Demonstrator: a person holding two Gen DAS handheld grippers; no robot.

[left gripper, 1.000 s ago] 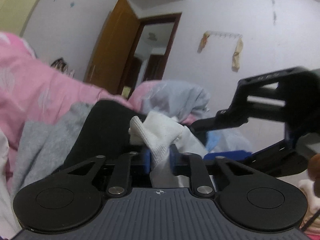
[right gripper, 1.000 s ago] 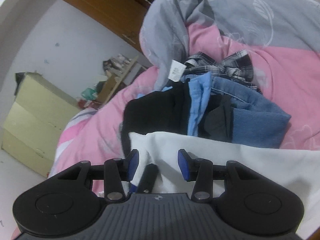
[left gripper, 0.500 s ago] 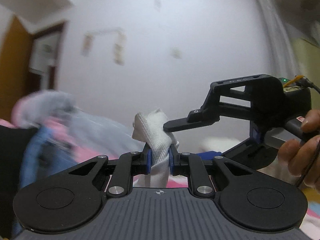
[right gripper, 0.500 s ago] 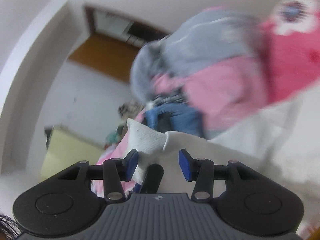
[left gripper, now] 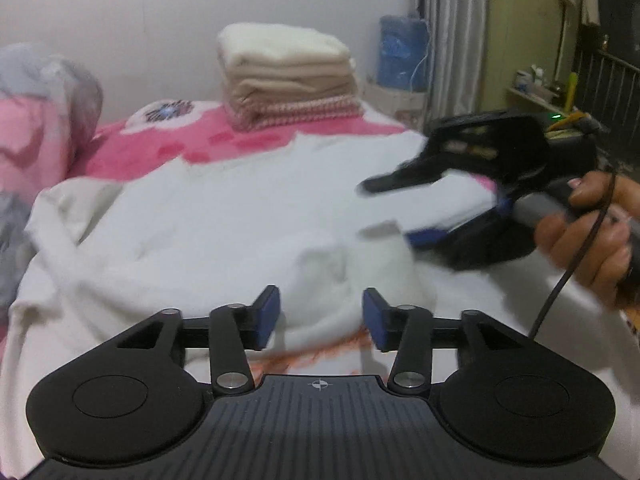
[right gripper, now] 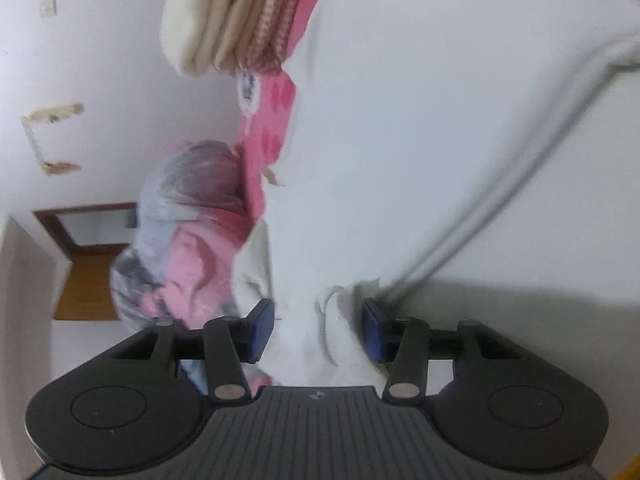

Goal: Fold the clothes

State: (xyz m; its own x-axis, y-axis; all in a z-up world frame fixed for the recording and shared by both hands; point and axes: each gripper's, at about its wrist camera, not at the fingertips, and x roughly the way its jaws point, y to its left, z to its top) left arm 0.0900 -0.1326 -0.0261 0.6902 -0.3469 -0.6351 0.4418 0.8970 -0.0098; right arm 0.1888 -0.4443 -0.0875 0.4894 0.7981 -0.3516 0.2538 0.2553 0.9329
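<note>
A white garment (left gripper: 224, 216) lies spread over the pink blanket (left gripper: 168, 144) on the bed. My left gripper (left gripper: 320, 316) hovers just above its near edge. Its jaws are opening, and a hump of the white cloth sits between the blue pads (left gripper: 267, 314) without being pressed. In the left wrist view a hand (left gripper: 592, 232) holds my right gripper (left gripper: 390, 212) low over the garment's right side. In the tilted right wrist view that gripper (right gripper: 318, 330) stands open, with a fold of the white garment (right gripper: 420, 140) loose between its pads (right gripper: 262, 328).
A stack of folded cream and pink-striped blankets (left gripper: 284, 76) sits at the far end of the bed by the wall. A bunched grey and pink quilt (left gripper: 44, 108) lies at the left. A curtain (left gripper: 452, 20) and shelves stand at the right.
Both grippers swung down from the raised cloth to the bed. The left gripper, pinched on white cloth before, has let go. The garment now lies spread flat.
</note>
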